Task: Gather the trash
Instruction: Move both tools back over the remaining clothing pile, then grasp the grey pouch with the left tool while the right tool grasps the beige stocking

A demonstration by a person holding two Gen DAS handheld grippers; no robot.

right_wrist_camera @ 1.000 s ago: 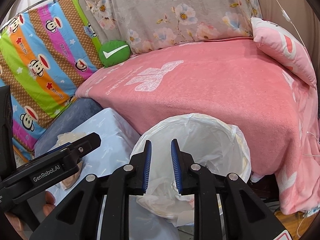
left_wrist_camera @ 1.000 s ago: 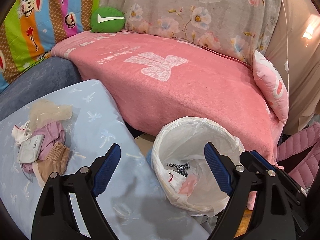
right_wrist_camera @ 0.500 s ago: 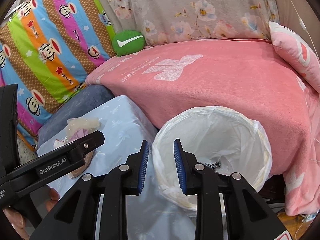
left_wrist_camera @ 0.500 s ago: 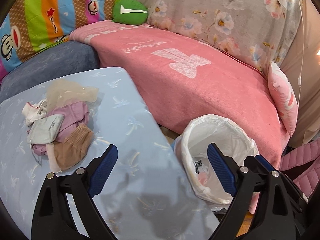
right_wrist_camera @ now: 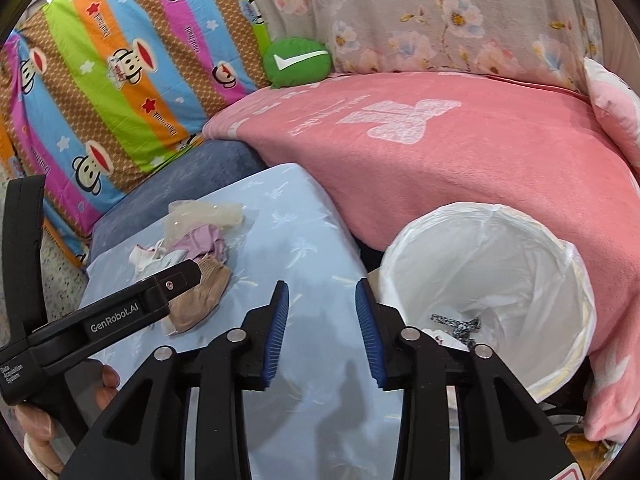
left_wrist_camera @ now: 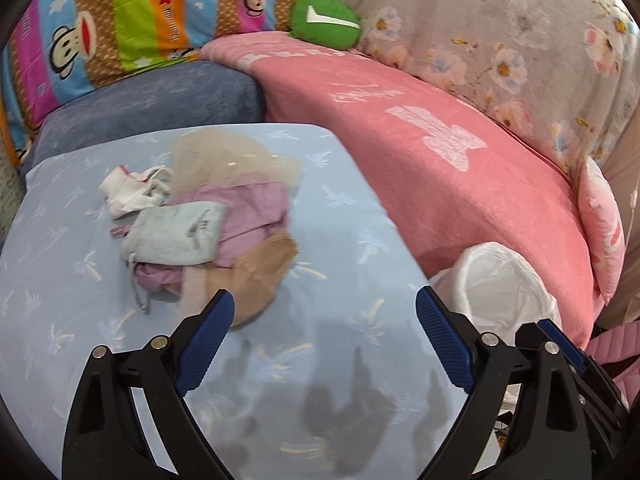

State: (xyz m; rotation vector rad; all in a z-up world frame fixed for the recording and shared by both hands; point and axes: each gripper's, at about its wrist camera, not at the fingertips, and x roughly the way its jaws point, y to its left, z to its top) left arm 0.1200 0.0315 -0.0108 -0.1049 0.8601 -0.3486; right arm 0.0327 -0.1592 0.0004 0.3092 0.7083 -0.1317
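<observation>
A heap of trash lies on the light blue table (left_wrist_camera: 344, 240): a tan sock (left_wrist_camera: 256, 276), a purple cloth (left_wrist_camera: 248, 220), a pale grey pouch (left_wrist_camera: 176, 232), a white scrap (left_wrist_camera: 132, 192) and a clear yellowish bag (left_wrist_camera: 228, 156). The heap also shows in the right wrist view (right_wrist_camera: 200, 256). My left gripper (left_wrist_camera: 324, 336) is open and empty, just short of the tan sock. My right gripper (right_wrist_camera: 322, 328) is open and empty over the table's right part, beside the white-lined bin (right_wrist_camera: 492, 292). The bin (left_wrist_camera: 500, 284) holds a few scraps.
A pink blanket (left_wrist_camera: 440, 160) covers the bed behind the table and bin. A green cushion (left_wrist_camera: 324, 20) and a striped monkey-print pillow (right_wrist_camera: 120, 80) lie at the back. A blue-grey cushion (left_wrist_camera: 160, 104) borders the table's far edge.
Both grippers have swung left, away from the bin and toward the heap on the table. The right gripper's jaws have opened wider. The left gripper has stayed open.
</observation>
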